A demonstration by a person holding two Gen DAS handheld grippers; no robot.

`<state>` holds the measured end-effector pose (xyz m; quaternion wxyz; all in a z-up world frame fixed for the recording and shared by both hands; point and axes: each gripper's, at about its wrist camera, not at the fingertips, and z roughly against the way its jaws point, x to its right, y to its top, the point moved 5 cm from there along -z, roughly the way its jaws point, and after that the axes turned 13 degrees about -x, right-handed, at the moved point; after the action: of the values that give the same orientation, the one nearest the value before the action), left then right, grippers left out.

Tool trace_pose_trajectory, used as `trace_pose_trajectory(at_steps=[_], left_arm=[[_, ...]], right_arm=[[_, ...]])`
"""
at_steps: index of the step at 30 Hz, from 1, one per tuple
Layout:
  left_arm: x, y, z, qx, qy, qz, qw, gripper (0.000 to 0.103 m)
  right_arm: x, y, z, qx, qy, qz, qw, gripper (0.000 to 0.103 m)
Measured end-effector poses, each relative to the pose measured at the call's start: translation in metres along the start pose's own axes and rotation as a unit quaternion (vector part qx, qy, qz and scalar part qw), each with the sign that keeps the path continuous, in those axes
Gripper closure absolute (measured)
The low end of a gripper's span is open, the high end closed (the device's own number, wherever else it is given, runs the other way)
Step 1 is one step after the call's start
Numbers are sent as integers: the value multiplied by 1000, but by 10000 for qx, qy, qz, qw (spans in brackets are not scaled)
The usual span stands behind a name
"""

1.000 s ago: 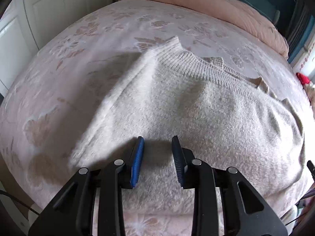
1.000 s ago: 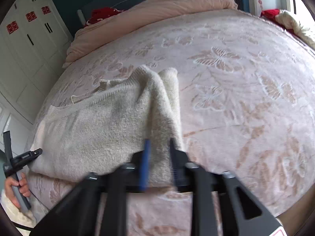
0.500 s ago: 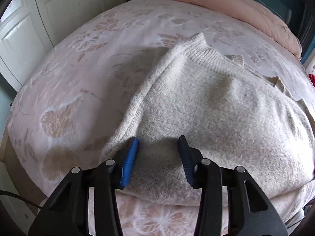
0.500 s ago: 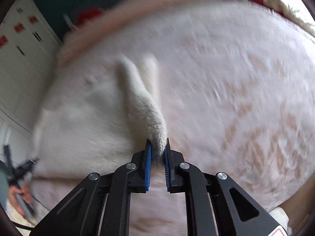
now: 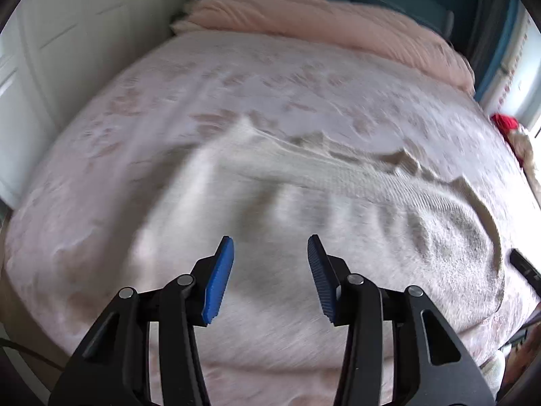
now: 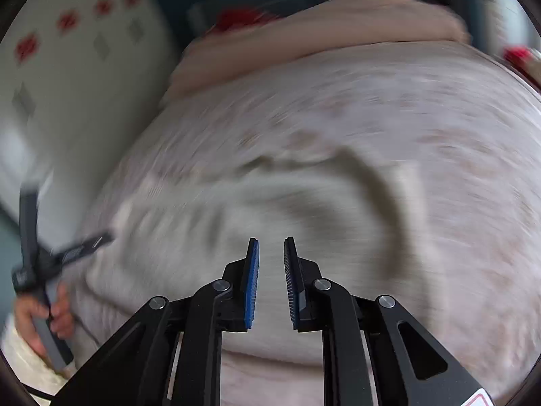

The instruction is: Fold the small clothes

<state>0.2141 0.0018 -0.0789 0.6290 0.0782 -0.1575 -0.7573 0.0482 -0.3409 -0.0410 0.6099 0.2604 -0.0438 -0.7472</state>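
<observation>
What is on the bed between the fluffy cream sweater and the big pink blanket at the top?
Nothing: in the left wrist view only bare flowered pink bedspread lies between the cream knit sweater and the rolled pink blanket.

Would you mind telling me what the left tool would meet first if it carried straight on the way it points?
Most likely the sweater: the left tool points down at its pale knit, with nothing between. Blur hides the depth.
</observation>
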Motion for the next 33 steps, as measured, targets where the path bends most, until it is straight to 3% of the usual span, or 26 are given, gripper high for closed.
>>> trace_pose_trajectory(at_steps=[2,4,6,10,12,14,15,17,18,19,21,23,24,25,26,27,28,31,33], left_arm=[[11,0,-25,-266,47,-4,9996,59],[13,-2,-48,-444,205,20,9988,57],[7,-2,-55,-376,251,31,9990,54],[-10,-1,-58,-460,-21,169,9988,49],[-11,-1,-57,-476,-68,206,9986,49],[-9,4,-45,-294,-163,313,9989,50],[-10,9,-39,-192,-231,350,9989,50],[-19,29,-27,67,-252,526,9983,48],[-26,38,-26,127,-179,617,9979,41],[-34,49,-26,168,-95,722,9972,39],[-56,72,-34,184,124,970,9950,28],[-73,85,-47,41,214,1166,9929,28],[-80,90,-58,-88,99,1206,9926,30],[-83,93,-68,-218,16,1169,9929,50],[-82,93,-81,-460,-59,1040,9935,66],[-80,91,-85,-560,-79,965,9937,89],[-77,92,-80,-472,-191,889,9947,95],[-75,102,-56,-67,-158,778,9968,95],[-80,111,-61,-123,-129,888,9959,95]], right_arm=[[-24,-1,-38,-396,168,314,9986,90],[-28,-4,-65,-637,-53,507,9967,95],[9,3,-70,-550,-527,319,9966,102],[117,10,-36,-212,-554,-1184,9912,103],[135,15,-20,-115,-787,-1392,9871,99],[129,25,-16,-95,-636,-1226,9904,96],[122,32,-16,-90,-655,-1054,9922,92],[113,50,-18,-8,-751,-752,9943,68],[110,59,-20,60,-859,-668,9940,48],[109,68,-22,122,-988,-596,9932,41],[114,88,-36,89,-1359,-465,9896,37],[124,100,-53,-182,-1512,-541,9869,35],[129,101,-64,-319,-1358,-638,9882,39],[132,100,-70,-442,-1129,-719,9900,72],[133,99,-78,-603,-844,-796,9914,90],[132,98,-80,-677,-684,-868,9916,89],[127,98,-71,-480,-631,-865,9931,89],[124,102,-32,192,-385,-1041,9936,90],[133,106,-27,333,-396,-1189,9916,90]])
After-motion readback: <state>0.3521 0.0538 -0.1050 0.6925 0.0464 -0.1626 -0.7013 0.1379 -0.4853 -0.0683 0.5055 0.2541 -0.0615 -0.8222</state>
